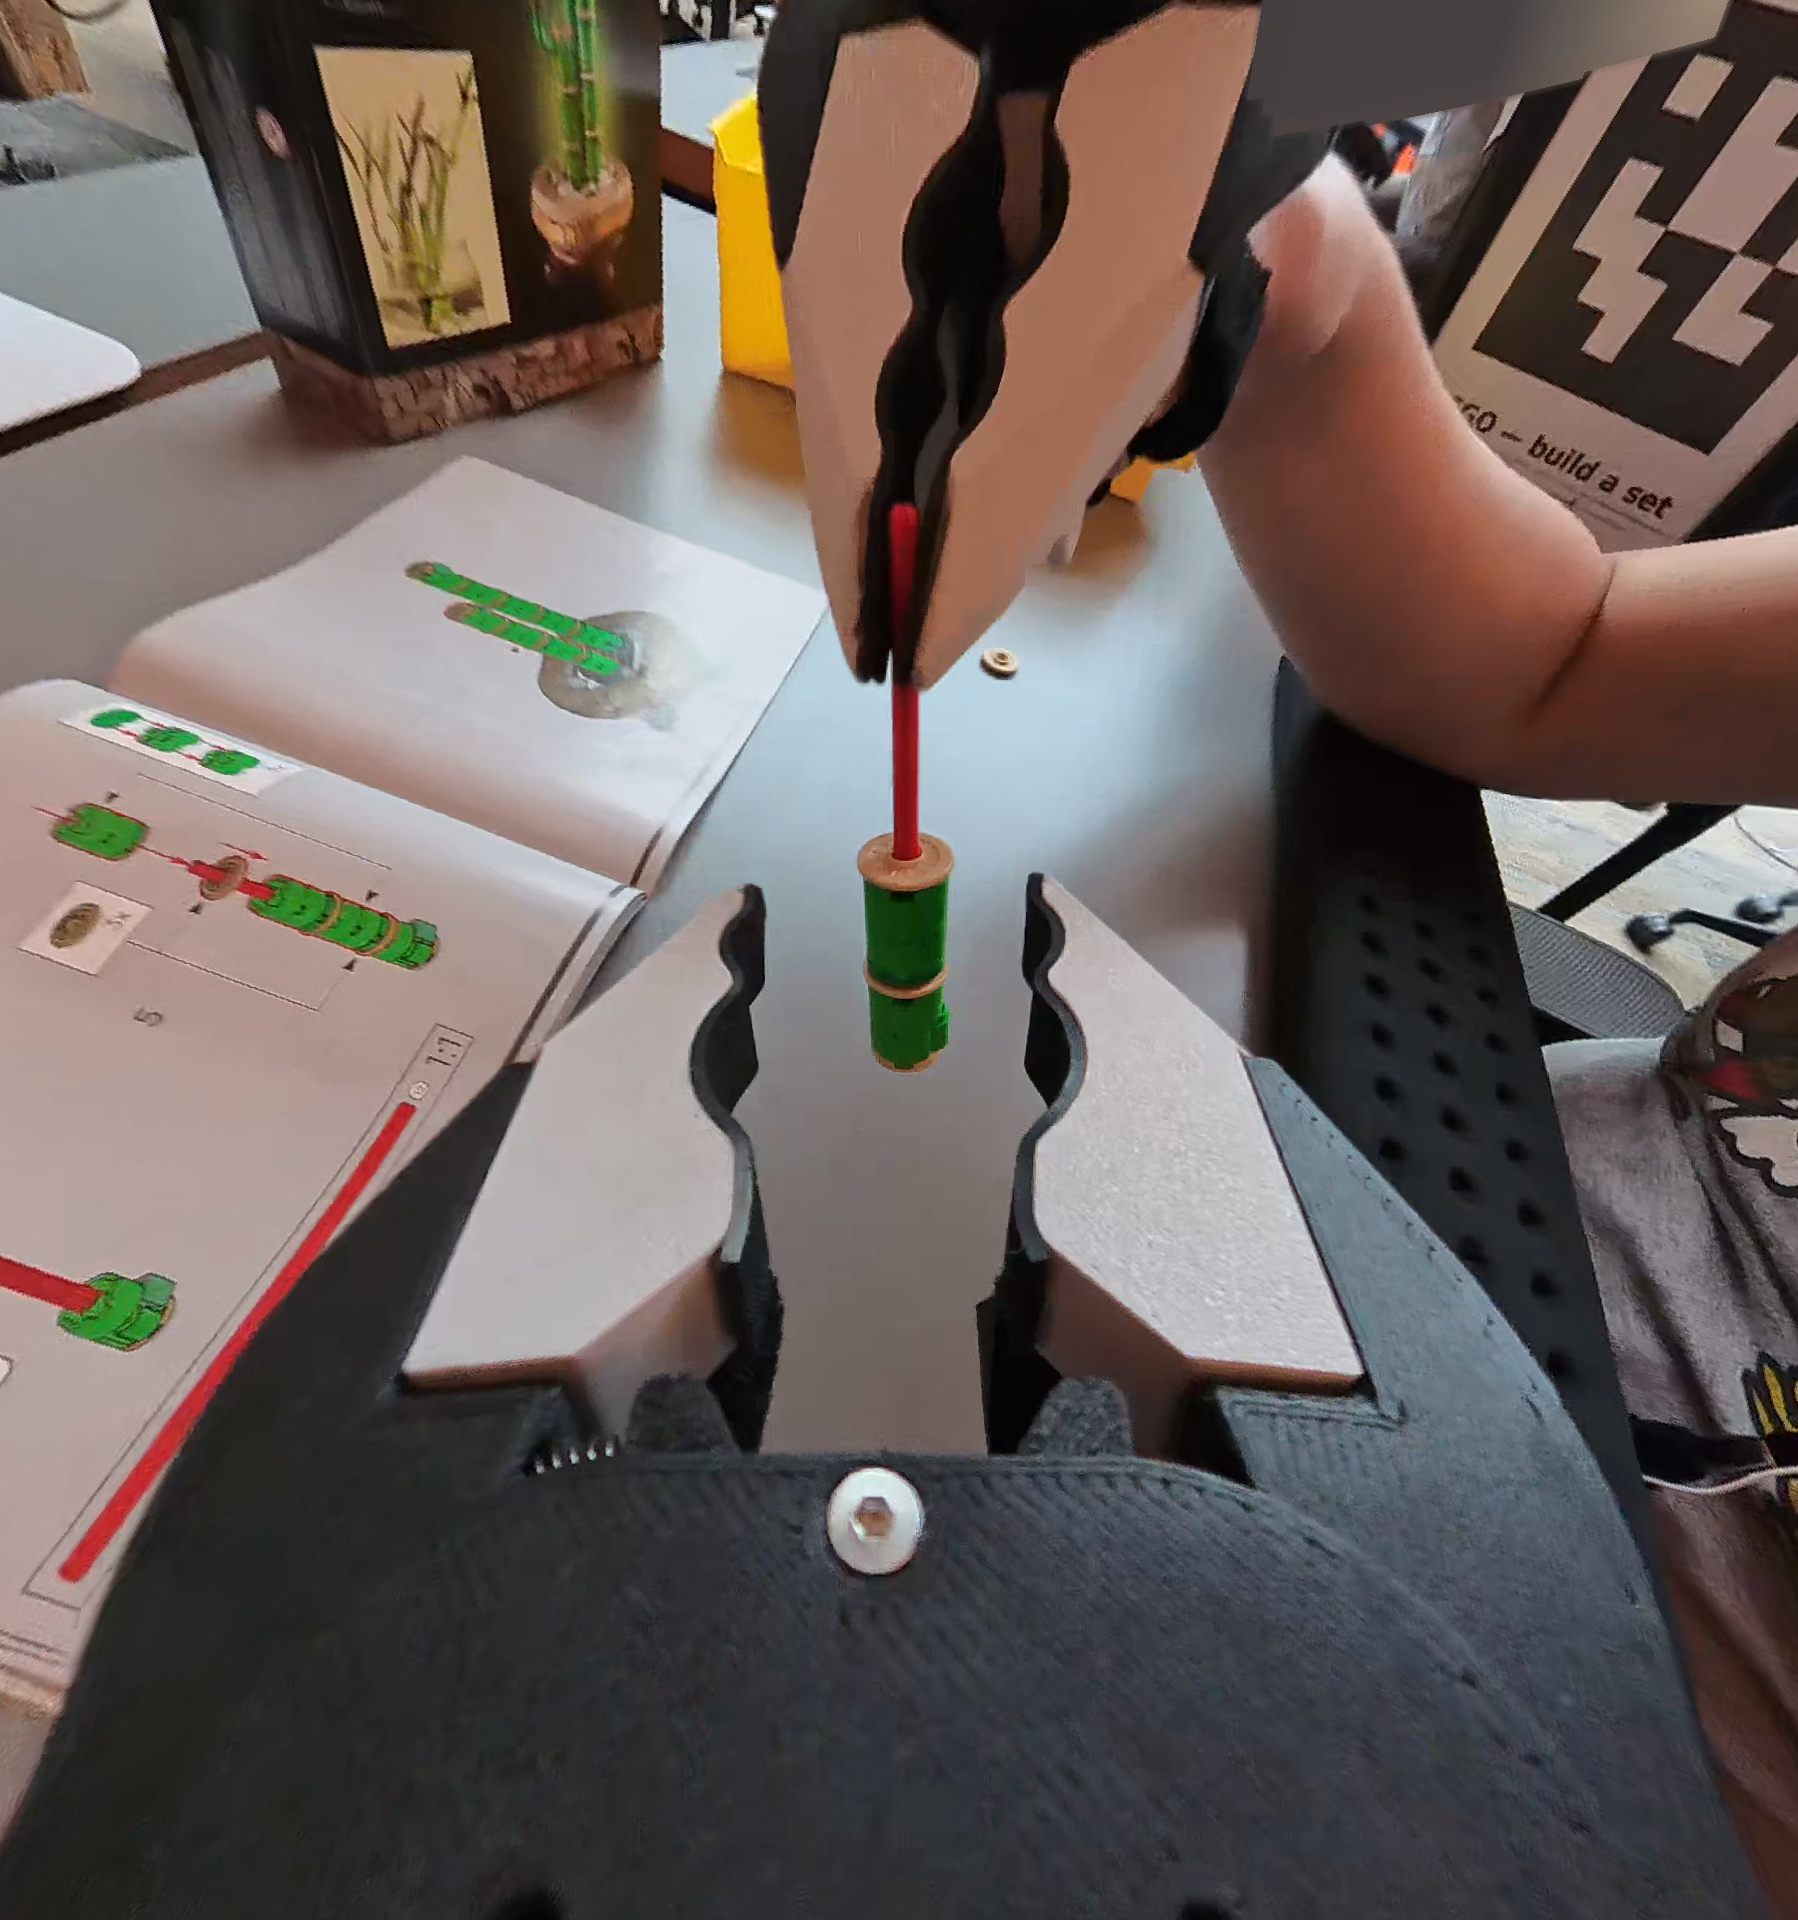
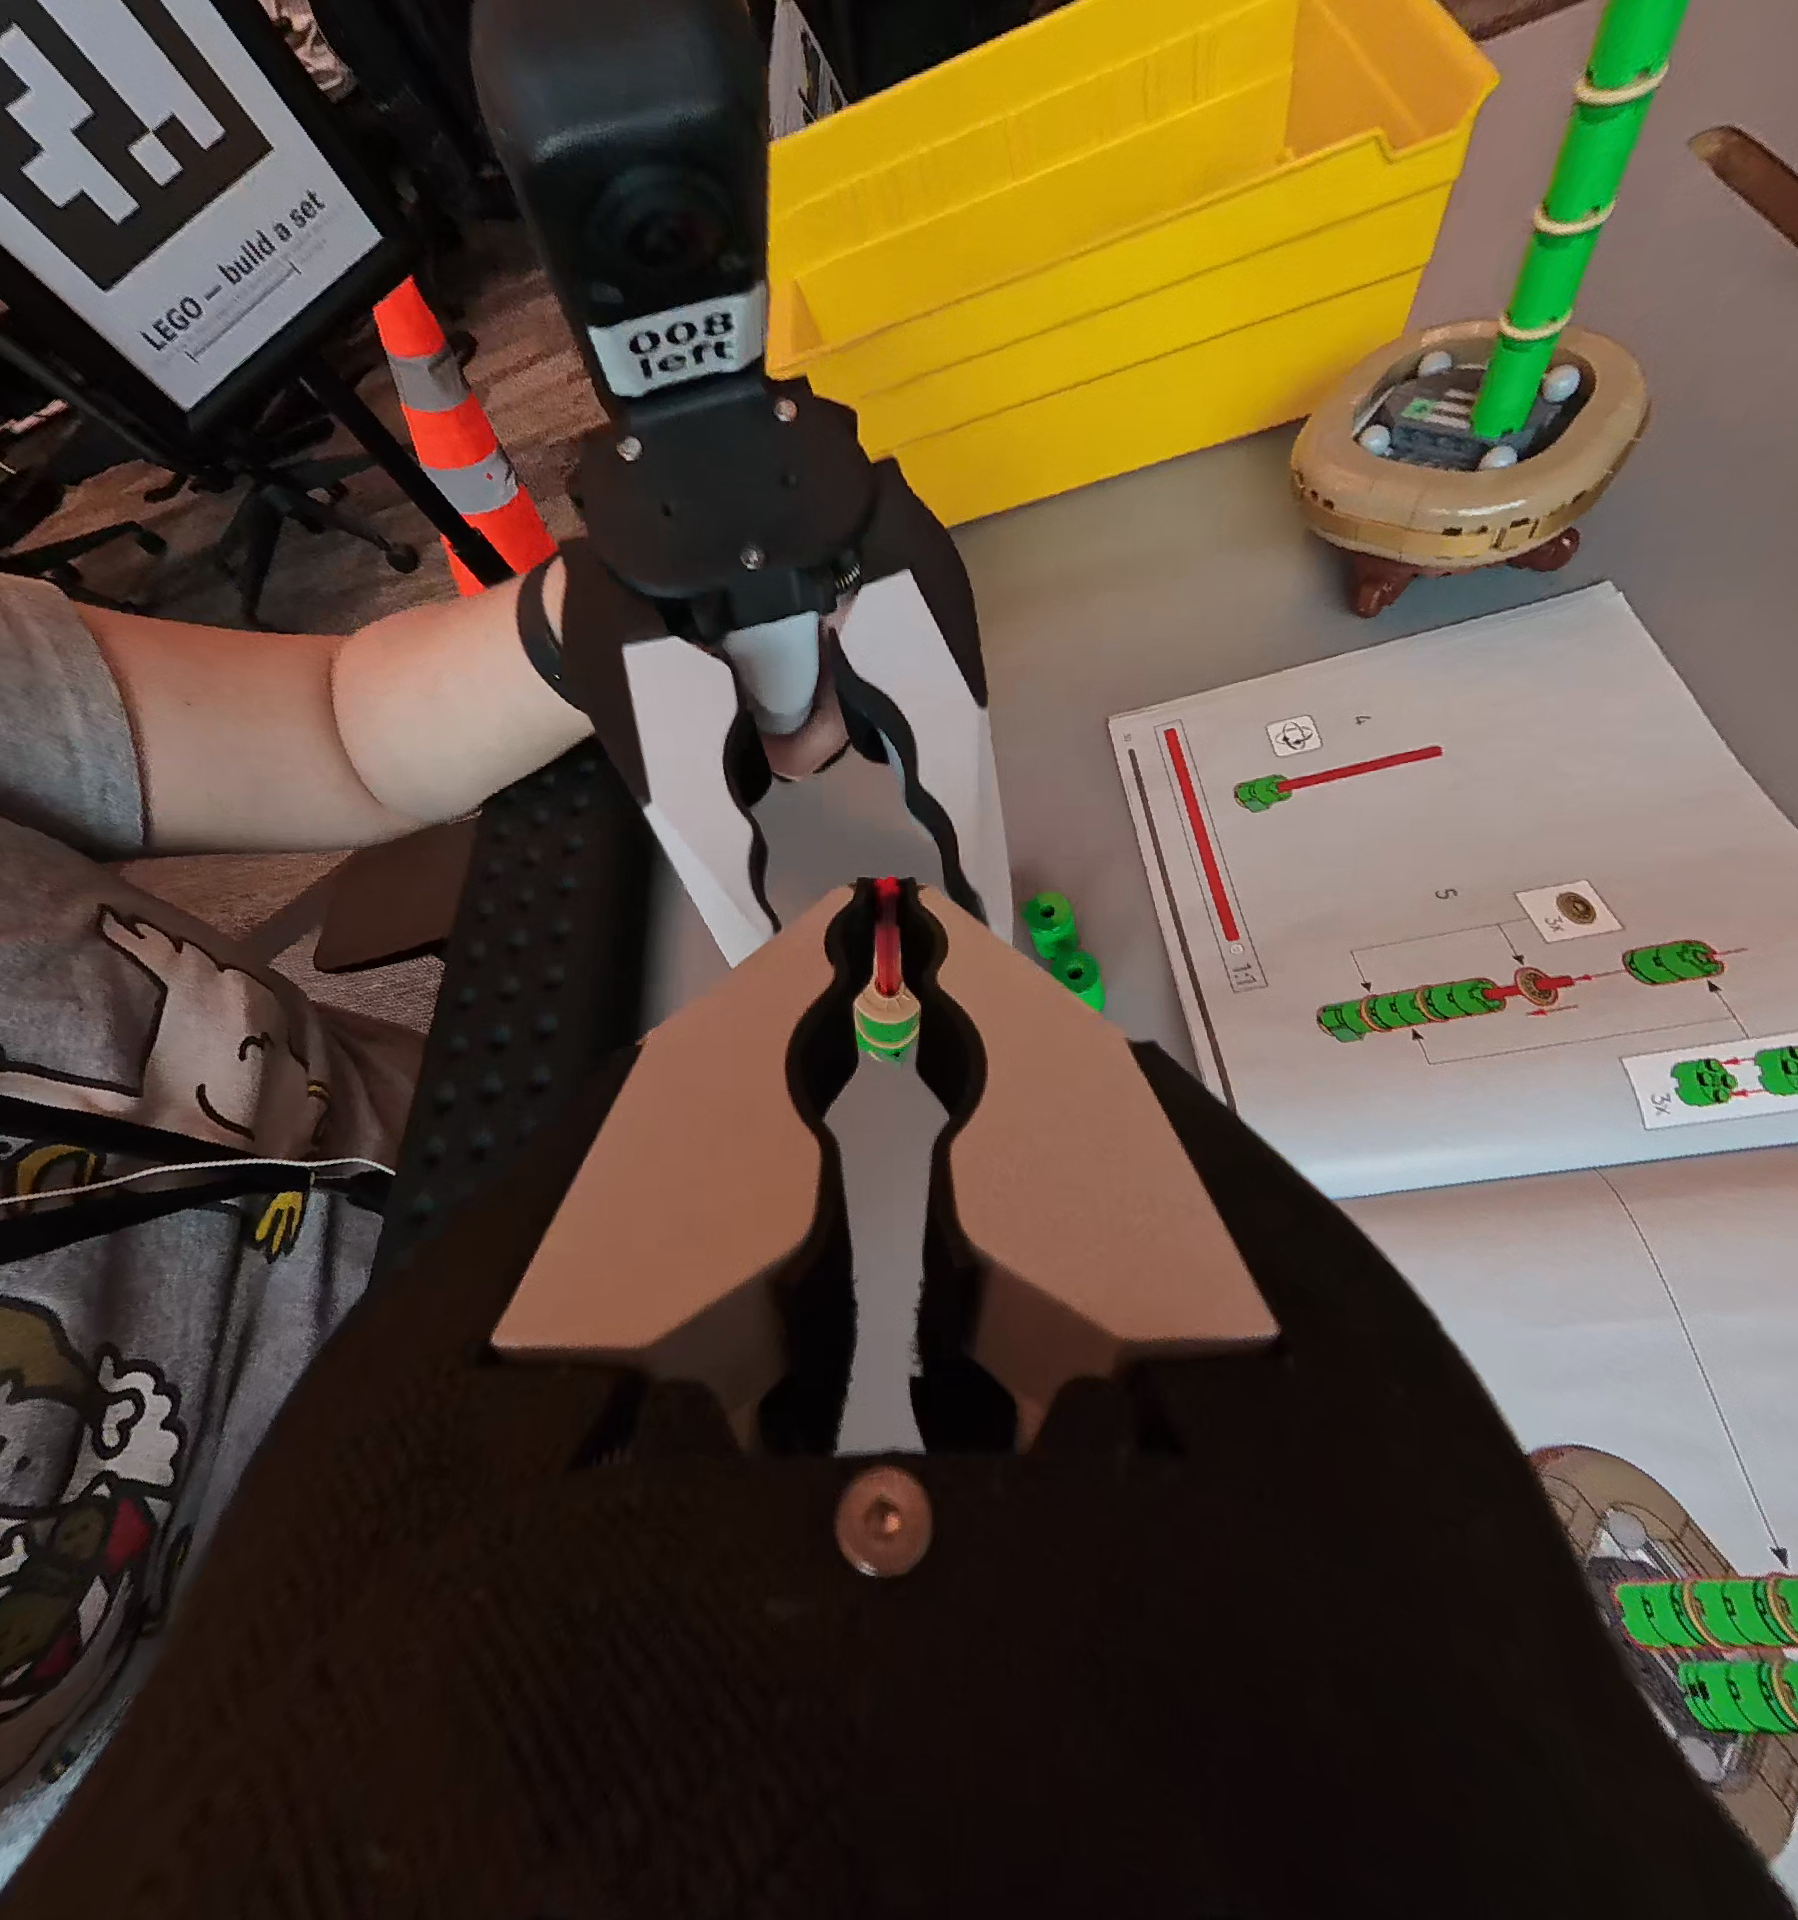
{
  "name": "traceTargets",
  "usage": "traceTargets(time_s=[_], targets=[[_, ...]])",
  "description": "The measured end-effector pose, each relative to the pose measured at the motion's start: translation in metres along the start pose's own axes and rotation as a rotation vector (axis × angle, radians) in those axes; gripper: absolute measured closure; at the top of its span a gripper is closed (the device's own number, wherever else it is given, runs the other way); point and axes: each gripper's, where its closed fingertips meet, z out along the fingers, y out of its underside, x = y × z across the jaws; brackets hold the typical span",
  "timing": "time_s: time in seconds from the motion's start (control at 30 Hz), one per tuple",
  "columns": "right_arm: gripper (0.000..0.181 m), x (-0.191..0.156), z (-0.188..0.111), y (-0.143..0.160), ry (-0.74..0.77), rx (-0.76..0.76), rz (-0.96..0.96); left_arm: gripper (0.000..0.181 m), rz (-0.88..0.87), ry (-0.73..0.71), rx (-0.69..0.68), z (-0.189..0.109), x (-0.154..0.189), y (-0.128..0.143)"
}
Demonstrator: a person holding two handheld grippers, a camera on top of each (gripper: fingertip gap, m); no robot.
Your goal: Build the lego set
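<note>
My right gripper (image 2: 884, 891) is shut on a thin red axle (image 2: 886, 945). The axle carries two green round segments (image 1: 905, 971) with tan discs between and on top. In the left wrist view the right gripper (image 1: 900, 670) comes down from above and holds the axle (image 1: 905, 769) upright over the dark table. My left gripper (image 1: 895, 902) is open and empty, its fingers either side of the green segments without touching them. It shows facing me in the right wrist view (image 2: 864, 842). Two loose green pieces (image 2: 1061, 945) lie on the table beside it.
An open instruction booklet (image 1: 251, 935) lies at the left, also in the right wrist view (image 2: 1497, 883). A yellow bin (image 2: 1082, 260), a tan pot with a green stalk (image 2: 1466, 447), the set's box (image 1: 407, 208) and a small tan disc (image 1: 999, 662) are on the table. A black chair (image 1: 1414, 1039) stands close. Tip to tip, the grippers are about 5 cm apart.
</note>
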Motion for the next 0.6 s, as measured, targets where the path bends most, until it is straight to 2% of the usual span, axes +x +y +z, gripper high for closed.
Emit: traceTargets(time_s=[0.1, 0.17, 0.23, 0.27, 0.3, 0.33, 0.4, 0.47, 0.53, 0.6], targets=[[0.178, -0.002, -0.002, -0.006, 0.002, 0.026, -0.007, 0.14, 0.0, 0.012, -0.002, 0.002, 0.002, 0.001], [0.178, -0.004, -0.004, -0.011, -0.01, 0.046, -0.006, 0.163, 0.007, 0.039, -0.004, 0.002, 0.006, 0.001], [0.178, -0.003, -0.006, -0.017, -0.011, 0.08, -0.01, 0.167, 0.019, 0.029, 0.008, 0.0, 0.005, -0.003], [0.161, 0.0, -0.008, -0.024, 0.01, 0.128, -0.02, 0.167, 0.026, 0.011, 0.025, -0.004, 0.002, -0.007], [0.135, 0.005, -0.011, -0.031, 0.043, 0.181, -0.039, 0.167, 0.028, -0.005, 0.048, -0.009, -0.001, -0.011], [0.12, 0.012, -0.015, -0.037, 0.083, 0.228, -0.066, 0.167, 0.022, -0.021, 0.077, -0.015, -0.005, -0.016], [0.122, 0.021, -0.024, -0.044, 0.109, 0.316, -0.113, 0.167, 0.007, -0.057, 0.129, -0.032, -0.015, -0.026], [0.138, 0.026, -0.022, -0.036, 0.061, 0.35, -0.092, 0.167, 0.0, -0.137, 0.178, -0.052, -0.031, -0.033], [0.138, 0.04, 0.001, -0.01, 0.038, 0.256, -0.018, 0.167, 0.006, -0.251, 0.189, -0.07, -0.051, -0.034], [0.138, 0.045, 0.029, 0.023, 0.017, 0.119, -0.012, 0.167, -0.014, -0.281, 0.218, -0.081, -0.06, -0.036]])
